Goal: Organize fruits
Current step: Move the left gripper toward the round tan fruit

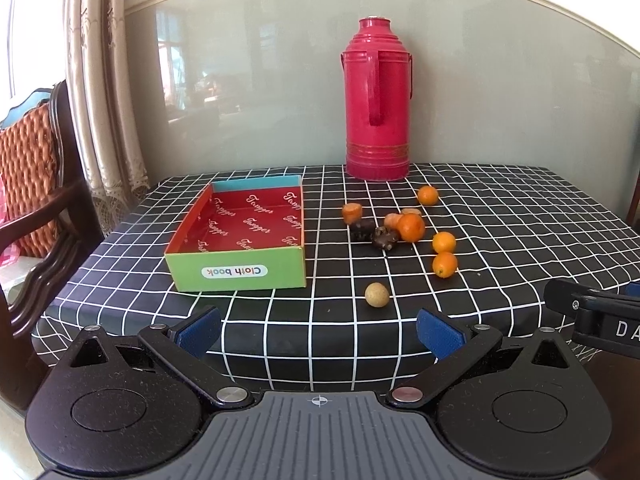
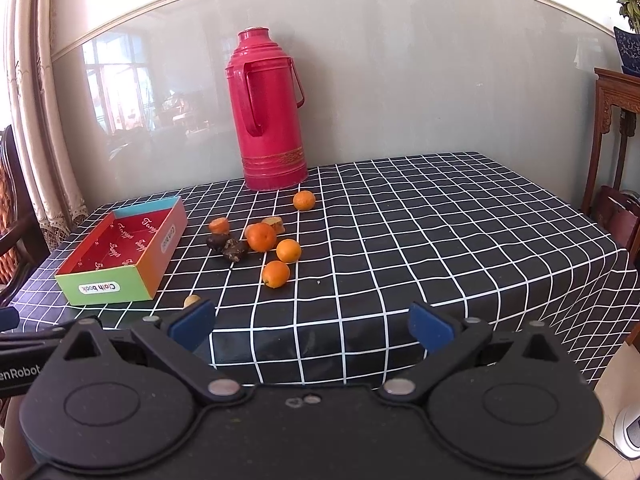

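Observation:
An open cardboard box point(image 1: 240, 224) with a red inside and a green "Cloth book" front stands at the table's left; it also shows in the right wrist view point(image 2: 120, 256). Right of it lie several small oranges, among them a larger one point(image 1: 411, 227) point(image 2: 261, 237), two carrot-like orange pieces point(image 1: 352, 213), two dark brown lumps point(image 1: 385, 237) point(image 2: 234, 249) and a pale round longan point(image 1: 377, 294) point(image 2: 191, 301). My left gripper point(image 1: 320, 330) is open and empty at the table's front edge. My right gripper point(image 2: 312, 326) is open and empty, also at the front edge, to the right of the left one.
A tall red thermos point(image 1: 376, 104) point(image 2: 272, 112) stands at the back by the wall. The table has a black checked cloth point(image 2: 440, 232). A wooden chair point(image 1: 36, 184) is at the left, a wooden stand point(image 2: 616, 120) at the right.

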### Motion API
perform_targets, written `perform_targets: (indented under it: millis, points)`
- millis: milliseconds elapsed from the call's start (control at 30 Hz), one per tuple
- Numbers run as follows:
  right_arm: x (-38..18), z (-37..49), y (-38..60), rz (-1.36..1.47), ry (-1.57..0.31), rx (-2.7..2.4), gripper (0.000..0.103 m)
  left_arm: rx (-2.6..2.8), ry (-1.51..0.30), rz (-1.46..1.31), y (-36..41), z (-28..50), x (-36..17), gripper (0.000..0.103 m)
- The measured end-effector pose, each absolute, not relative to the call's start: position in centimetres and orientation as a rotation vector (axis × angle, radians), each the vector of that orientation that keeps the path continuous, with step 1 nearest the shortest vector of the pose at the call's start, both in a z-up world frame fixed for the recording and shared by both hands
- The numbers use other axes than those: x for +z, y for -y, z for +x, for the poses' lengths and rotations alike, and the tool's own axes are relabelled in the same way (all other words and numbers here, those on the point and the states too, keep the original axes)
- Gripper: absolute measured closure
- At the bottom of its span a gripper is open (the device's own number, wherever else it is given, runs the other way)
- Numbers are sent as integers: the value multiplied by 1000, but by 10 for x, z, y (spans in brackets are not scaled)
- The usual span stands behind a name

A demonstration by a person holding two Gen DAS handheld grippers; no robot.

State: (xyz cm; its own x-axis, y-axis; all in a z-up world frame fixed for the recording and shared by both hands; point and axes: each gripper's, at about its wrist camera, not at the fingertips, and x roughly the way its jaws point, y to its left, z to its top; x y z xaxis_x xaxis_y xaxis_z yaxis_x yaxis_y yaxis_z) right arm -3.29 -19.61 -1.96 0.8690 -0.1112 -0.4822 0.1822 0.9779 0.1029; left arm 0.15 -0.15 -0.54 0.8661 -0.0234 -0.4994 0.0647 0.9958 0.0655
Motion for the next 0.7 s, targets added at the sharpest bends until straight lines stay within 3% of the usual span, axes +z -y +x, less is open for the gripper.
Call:
perform_targets:
  millis: [700]
  points:
    - [-39,-26,225,217,-455,-220,6,-104,-424,175,34,60,-54,0]
